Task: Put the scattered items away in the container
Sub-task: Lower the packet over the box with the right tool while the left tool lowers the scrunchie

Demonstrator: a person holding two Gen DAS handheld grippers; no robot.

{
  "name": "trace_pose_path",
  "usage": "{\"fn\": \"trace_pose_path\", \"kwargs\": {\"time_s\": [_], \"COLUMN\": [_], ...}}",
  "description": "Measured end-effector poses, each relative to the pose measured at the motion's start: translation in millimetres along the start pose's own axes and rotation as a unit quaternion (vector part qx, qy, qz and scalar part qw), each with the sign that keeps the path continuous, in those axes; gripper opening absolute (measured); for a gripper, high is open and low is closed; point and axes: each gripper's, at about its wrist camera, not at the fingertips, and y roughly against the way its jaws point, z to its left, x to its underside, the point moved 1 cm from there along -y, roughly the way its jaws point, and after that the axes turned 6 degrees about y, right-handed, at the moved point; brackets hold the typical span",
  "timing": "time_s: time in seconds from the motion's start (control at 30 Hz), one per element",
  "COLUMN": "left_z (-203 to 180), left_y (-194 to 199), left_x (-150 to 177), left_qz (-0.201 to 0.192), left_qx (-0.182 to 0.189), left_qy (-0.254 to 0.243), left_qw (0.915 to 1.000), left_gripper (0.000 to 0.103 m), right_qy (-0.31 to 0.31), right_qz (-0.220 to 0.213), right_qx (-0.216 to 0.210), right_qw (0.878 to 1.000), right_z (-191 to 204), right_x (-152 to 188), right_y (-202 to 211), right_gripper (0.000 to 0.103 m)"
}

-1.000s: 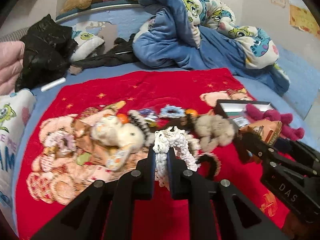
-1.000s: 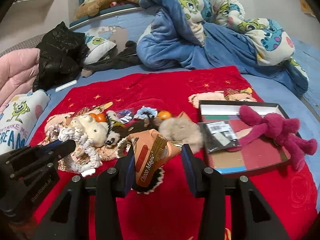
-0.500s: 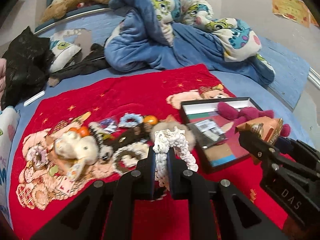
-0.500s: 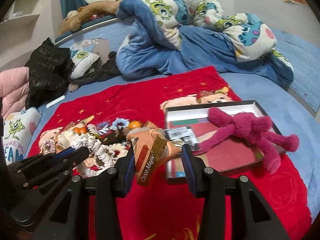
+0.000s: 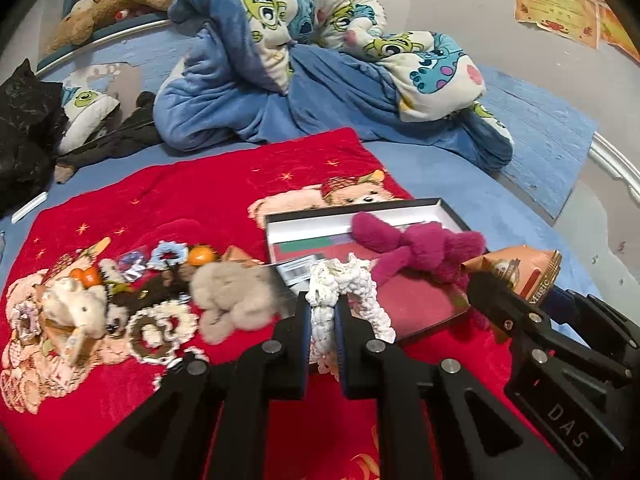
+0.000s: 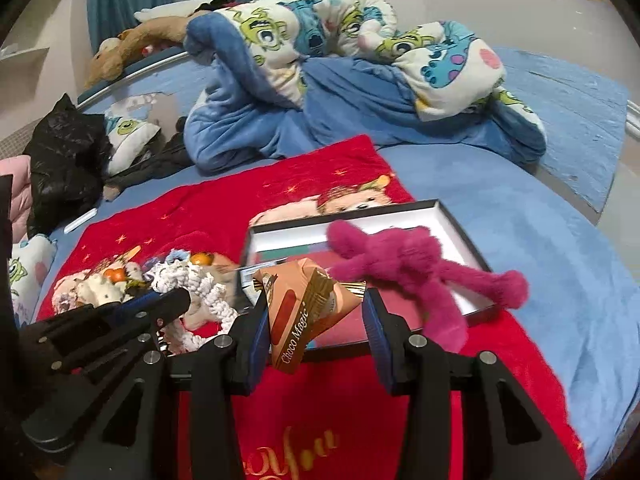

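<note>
Right wrist view: right gripper (image 6: 314, 320) clamps Choco Magic packet (image 6: 306, 312), left gripper (image 5: 322, 320) pinches white crochet scrunchie (image 5: 340, 292), both near shallow box (image 6: 460, 236) holding magenta plush (image 6: 408, 268); beige plush (image 5: 236, 296), oranges, scrunchies left scattered on red blanket (image 5: 192, 196).

Both hand-held grippers carried rightward, white crocheted scrunchie (image 5: 352, 280) and snack packet (image 6: 306, 312) now over box (image 6: 460, 236)

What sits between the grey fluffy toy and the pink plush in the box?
In the left wrist view, between the grey fluffy toy and the pink plush are a barcoded dark packet and the held white crocheted piece.
</note>
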Motion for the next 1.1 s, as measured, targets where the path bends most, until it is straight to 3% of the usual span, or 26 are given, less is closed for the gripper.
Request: {"fn": "trace_pose_path", "kwargs": {"time_s": [0.2,0.43,0.73,1.1], "left_z": [-17,-26,-13,-12], "left_y": [-23,-57,-96,-121], "left_x": [2,6,14,30], "left_qz": [0.007,0.011,0.021,0.04], "left_qx": [0.005,0.002,0.0,-0.009], "left_qy": [0.005,0.0,0.009,0.012], "left_qw": [1.0,0.9999,0.9997,0.9991], "left_gripper": [0.011,0.011,0.011,0.011], "right_qy": [0.001,-0.002,0.011,0.025], "right_qz": [-0.001,0.014,0.035,0.042], "right_qx": [-0.001,-0.02,-0.046,-0.041], "right_qw": [1.0,1.0,0.998,0.998], "right_z": [-30,-56,-48,-45], "right_x": [1,10,16,24], "right_y": [-7,-42,-102,-130], "right_gripper": [0.042,0.042,0.042,0.042]}}
